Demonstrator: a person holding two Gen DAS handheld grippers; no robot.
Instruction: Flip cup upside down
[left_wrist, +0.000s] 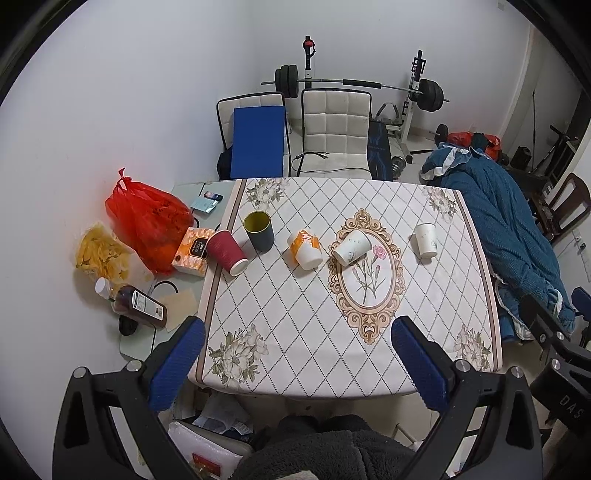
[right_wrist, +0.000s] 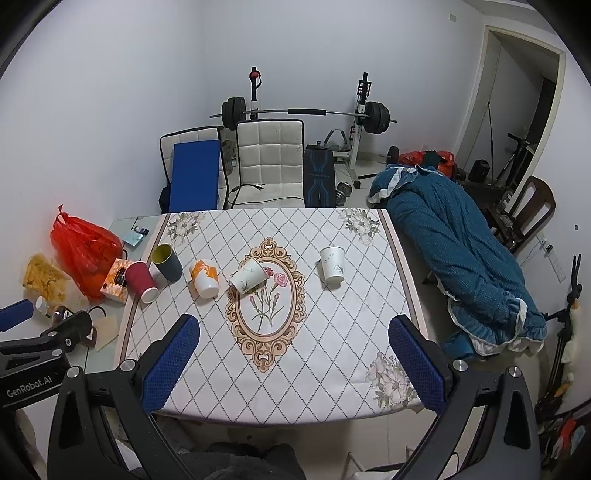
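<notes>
Several cups stand in a row across the patterned tablecloth (left_wrist: 295, 314). From left: a red ribbed cup (left_wrist: 226, 252) upside down, a dark grey cup with a yellow inside (left_wrist: 259, 231) upright, an orange and white cup (left_wrist: 306, 248) upside down, a white marbled cup (left_wrist: 352, 247) tilted on its side, a white cup (left_wrist: 425, 240) upside down. The same row shows in the right wrist view: the red cup (right_wrist: 141, 281), grey cup (right_wrist: 168, 262), orange cup (right_wrist: 204, 278), tilted cup (right_wrist: 248, 276) and white cup (right_wrist: 332, 264). My left gripper (left_wrist: 297, 336) and right gripper (right_wrist: 293, 332) are open and empty, above the table's near edge.
Left of the cloth lie a red plastic bag (left_wrist: 147, 221), an orange box (left_wrist: 192, 251), a chip bag (left_wrist: 101, 254) and a brown bottle (left_wrist: 136, 304). Two white chairs (left_wrist: 334, 129) stand behind the table. A blue blanket (left_wrist: 506, 236) lies to the right. A barbell rack (left_wrist: 354, 85) stands at the wall.
</notes>
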